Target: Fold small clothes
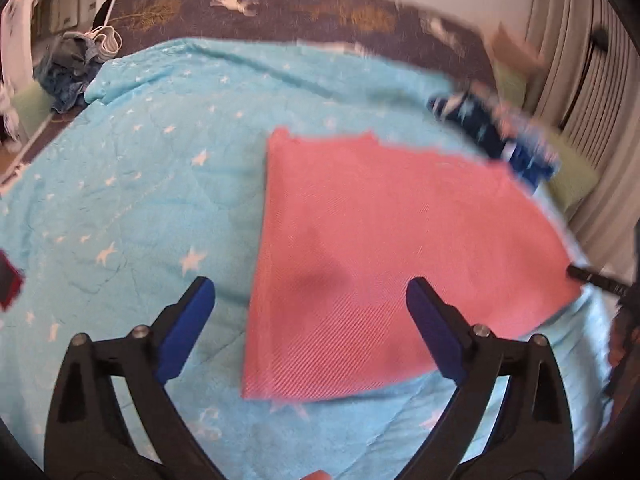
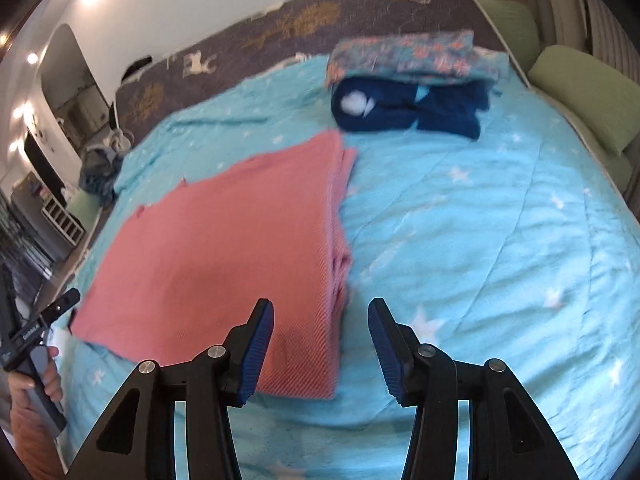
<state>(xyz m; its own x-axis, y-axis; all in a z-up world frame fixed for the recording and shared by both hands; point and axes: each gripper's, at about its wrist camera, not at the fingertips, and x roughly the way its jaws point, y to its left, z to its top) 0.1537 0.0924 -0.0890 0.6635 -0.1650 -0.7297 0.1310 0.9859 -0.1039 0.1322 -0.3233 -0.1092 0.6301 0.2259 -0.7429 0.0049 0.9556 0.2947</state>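
Pink cloth [image 1: 384, 248] lies folded flat on the blue star blanket [image 1: 132, 184], toward its near edge. Left gripper [image 1: 310, 292] and right gripper [image 2: 320, 312] are held released, nothing between them. Loose stacked layers along the right edge may slip if pinched unevenly.

Star-print bed [image 2: 500, 220] — pink garment [image 2: 224, 248], folded stack [image 2: 412, 92]

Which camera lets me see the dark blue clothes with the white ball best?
The right wrist view. There the dark blue clothes lie whole on the blue star blanket, under a folded flowery cloth. In the left wrist view they are only a blurred patch behind the pink cloth.
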